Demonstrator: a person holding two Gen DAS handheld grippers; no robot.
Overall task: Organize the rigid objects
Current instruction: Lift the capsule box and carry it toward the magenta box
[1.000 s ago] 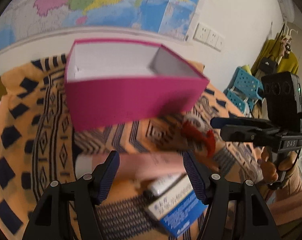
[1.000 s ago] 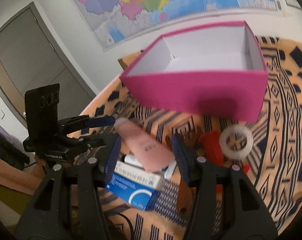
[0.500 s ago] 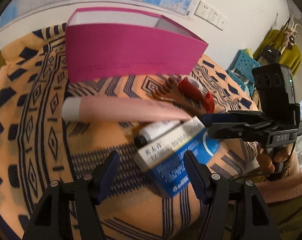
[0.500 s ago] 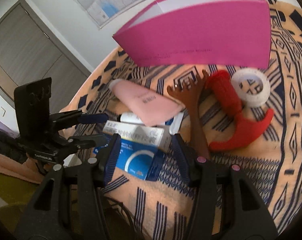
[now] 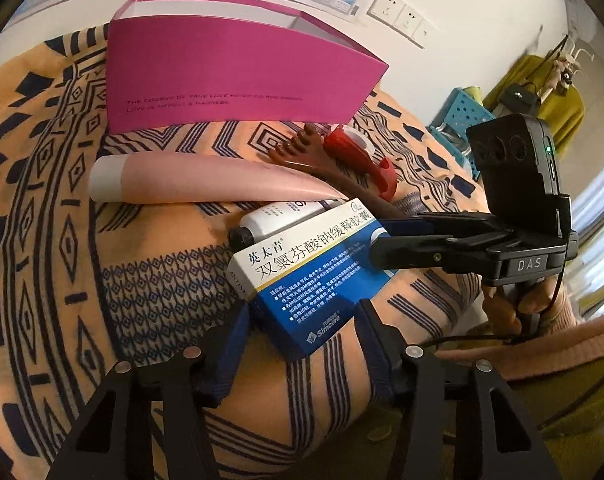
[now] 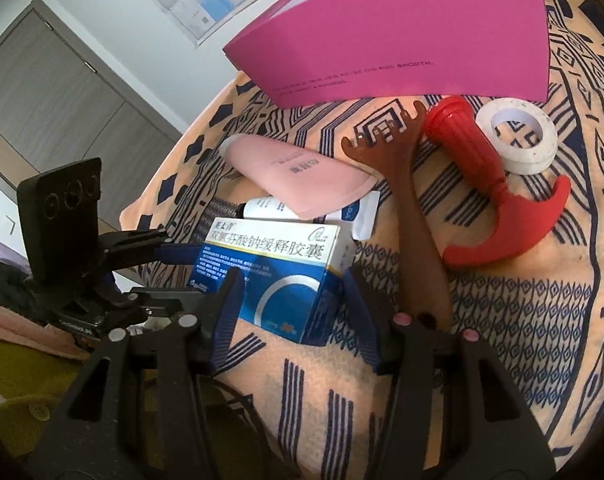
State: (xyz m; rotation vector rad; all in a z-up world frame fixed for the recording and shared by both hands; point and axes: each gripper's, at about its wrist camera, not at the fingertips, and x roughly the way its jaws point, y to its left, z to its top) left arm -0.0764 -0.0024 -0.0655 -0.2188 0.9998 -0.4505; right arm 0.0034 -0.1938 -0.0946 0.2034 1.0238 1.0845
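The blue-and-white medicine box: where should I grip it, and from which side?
Grip the medicine box across its narrow width, on the two long side faces, coming from the near end where both grippers already straddle it. Those faces are flat and parallel. The far end is crowded by the white tube and the pink tube, so probably avoid that side.

The white tube (image 6: 302,210) lies mostly hidden under the pink tube (image 6: 302,178) and the medicine box (image 6: 270,268). The magenta box (image 6: 402,40) is cut off at the frame's top edge, its inside unseen. The small print on the medicine box is unreadable.
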